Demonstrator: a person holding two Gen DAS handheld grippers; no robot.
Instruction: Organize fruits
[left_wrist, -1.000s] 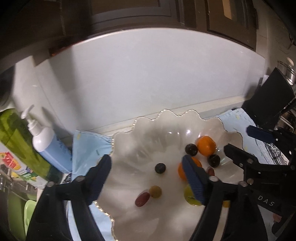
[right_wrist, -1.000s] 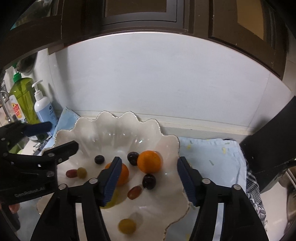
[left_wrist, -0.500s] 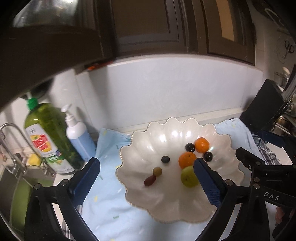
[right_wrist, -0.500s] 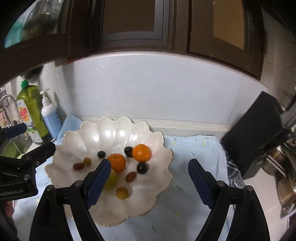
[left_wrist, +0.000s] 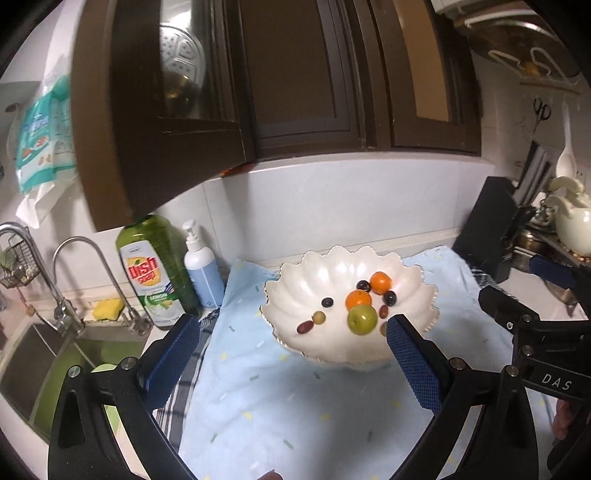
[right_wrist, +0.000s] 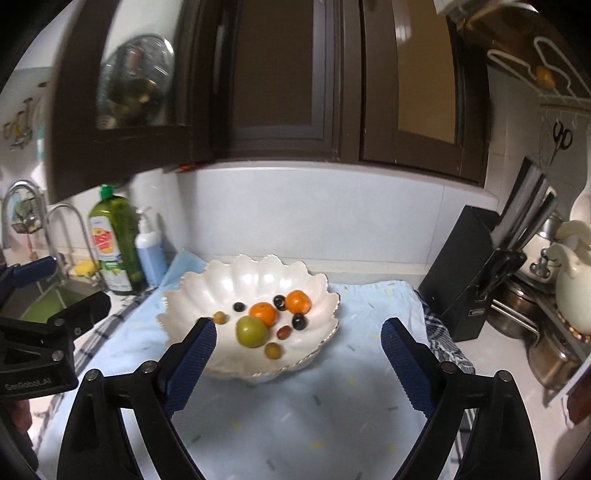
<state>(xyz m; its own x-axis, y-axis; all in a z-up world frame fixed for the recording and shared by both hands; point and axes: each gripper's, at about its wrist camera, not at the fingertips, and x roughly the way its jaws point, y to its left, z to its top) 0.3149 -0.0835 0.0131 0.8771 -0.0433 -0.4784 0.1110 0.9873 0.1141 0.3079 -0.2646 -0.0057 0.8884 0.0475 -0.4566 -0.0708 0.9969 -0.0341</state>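
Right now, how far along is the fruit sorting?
Done: every visible fruit sits in the white scalloped bowl, including the green plum-like fruit and two orange tangerines. In hand: nothing; the left gripper is open and empty, the right gripper is opening, empty. Left: no loose fruit shows on the light blue cloth.

Left view: right edge of bowl (left_wrist: 424, 291) partly behind a blue finger (left_wrist: 413, 365); one small fruit (left_wrist: 384, 328) half hidden there. Right view: left finger (right_wrist: 190, 363) covers bowl's near-left rim. Cabinet glass contents (right_wrist: 135, 79) blurred. Dish soap bottle (right_wrist: 112, 243) label unreadable there. Sink (left_wrist: 44, 369) cut off at the frame edge.
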